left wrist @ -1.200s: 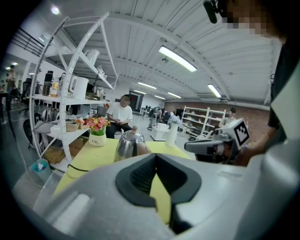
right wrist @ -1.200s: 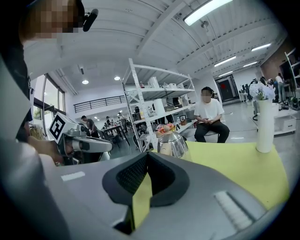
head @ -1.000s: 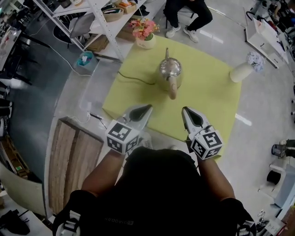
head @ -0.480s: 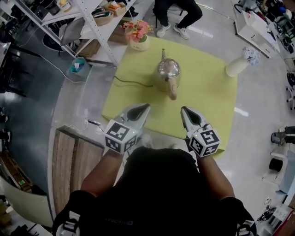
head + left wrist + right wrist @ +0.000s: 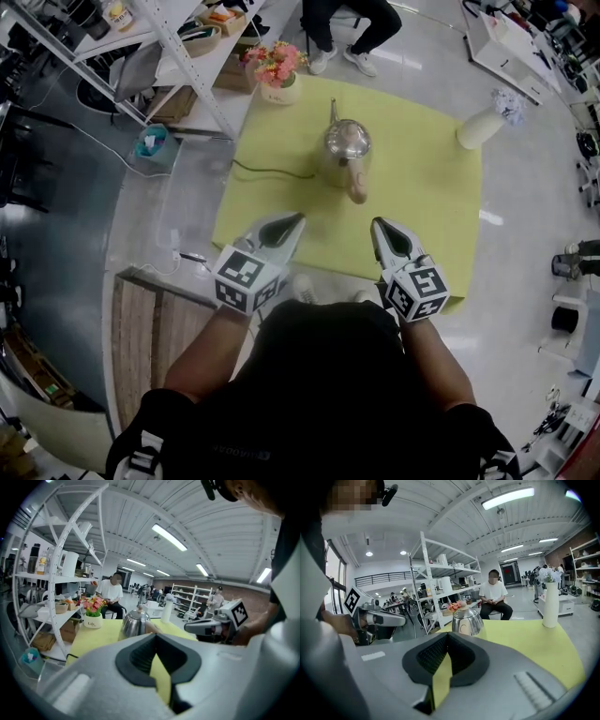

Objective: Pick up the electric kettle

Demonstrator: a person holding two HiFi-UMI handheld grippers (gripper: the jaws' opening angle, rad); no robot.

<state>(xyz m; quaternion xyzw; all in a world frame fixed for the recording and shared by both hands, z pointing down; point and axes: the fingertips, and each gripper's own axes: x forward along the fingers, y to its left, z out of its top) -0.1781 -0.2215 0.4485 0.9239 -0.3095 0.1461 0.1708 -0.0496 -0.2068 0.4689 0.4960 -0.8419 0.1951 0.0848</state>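
Approach stage. Nearest, the left gripper (image 5: 294,219) and right gripper (image 5: 378,225), both jaws closed and empty, over the yellow worktop's (image 5: 427,211) near edge. Beyond, well apart, the kettle (image 5: 347,143) stands upright, its handle (image 5: 355,183) facing them. Next move probably: open jaws, reach the handle.

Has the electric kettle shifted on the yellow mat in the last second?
No. The electric kettle keeps its place midway across the yellow mat, near the flower pot.

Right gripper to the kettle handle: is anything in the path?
Nothing visible. Only bare yellow mat lies between the right gripper and the kettle, whose handle faces the gripper. The white vase and flower pot stand well aside.
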